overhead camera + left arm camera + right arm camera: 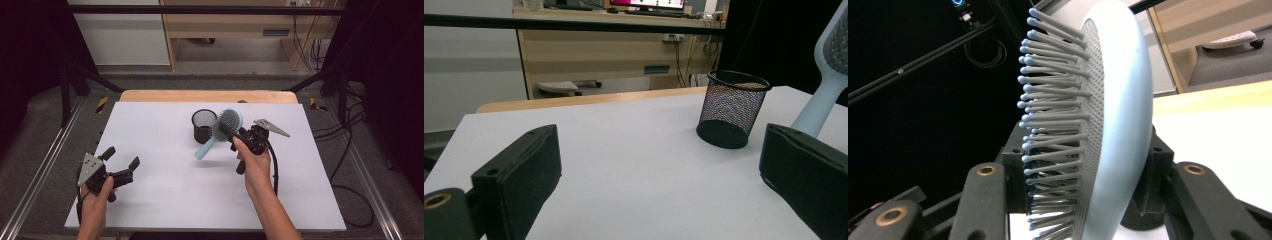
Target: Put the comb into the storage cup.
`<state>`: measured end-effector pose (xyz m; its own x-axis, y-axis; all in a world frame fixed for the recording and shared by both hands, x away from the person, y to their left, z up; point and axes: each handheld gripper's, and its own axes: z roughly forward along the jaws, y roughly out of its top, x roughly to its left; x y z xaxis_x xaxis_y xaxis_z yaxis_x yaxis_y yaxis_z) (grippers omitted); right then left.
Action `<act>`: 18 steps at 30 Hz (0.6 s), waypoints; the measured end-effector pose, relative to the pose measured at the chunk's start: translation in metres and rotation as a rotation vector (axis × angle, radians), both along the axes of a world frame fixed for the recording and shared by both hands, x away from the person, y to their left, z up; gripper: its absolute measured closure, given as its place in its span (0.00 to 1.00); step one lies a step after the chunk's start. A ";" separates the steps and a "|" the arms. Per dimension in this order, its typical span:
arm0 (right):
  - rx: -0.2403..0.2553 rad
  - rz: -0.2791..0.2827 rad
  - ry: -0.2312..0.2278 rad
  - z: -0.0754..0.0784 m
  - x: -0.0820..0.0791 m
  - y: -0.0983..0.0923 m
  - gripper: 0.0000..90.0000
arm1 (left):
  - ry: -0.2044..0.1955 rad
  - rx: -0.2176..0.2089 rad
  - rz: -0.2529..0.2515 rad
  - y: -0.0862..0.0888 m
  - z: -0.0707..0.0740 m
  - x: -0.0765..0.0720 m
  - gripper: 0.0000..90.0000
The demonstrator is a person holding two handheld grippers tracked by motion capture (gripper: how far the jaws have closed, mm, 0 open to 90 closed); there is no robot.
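A light blue hairbrush [223, 128] with grey bristles hangs above the white table, head up and handle slanting down to the left. My right gripper [231, 134] is shut on the brush head [1108, 120], bristles on one side and its smooth back on the other. A black mesh cup [203, 125] stands upright just left of the brush; in the left gripper view the cup [731, 108] has the brush handle [824, 102] to its right. My left gripper [122, 161] stays low at the table's near left, open, with nothing between its black pads [521, 172].
A white sheet [165, 165] covers the table, with a wooden edge strip [207, 96] at the far side. Metal rails [45, 165] run along both sides. Beyond the table stand a wooden desk [624, 55] and cables on the floor.
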<state>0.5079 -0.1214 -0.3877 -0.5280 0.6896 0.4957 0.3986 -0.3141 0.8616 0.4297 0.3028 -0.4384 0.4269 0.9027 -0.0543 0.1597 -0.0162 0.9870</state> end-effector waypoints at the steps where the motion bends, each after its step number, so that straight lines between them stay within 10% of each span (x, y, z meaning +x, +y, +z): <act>1: -0.002 0.002 -0.003 0.002 0.001 0.001 0.59 | 0.000 -0.002 -0.001 0.000 0.000 0.000 0.04; 18: -0.010 0.035 -0.027 0.043 0.024 0.018 0.58 | -0.010 0.017 0.005 -0.007 -0.003 0.005 0.03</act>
<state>0.5315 -0.1030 -0.3451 -0.5650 0.6756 0.4737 0.3855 -0.2914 0.8755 0.4346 0.2960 -0.4417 0.4228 0.9055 -0.0346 0.1503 -0.0324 0.9881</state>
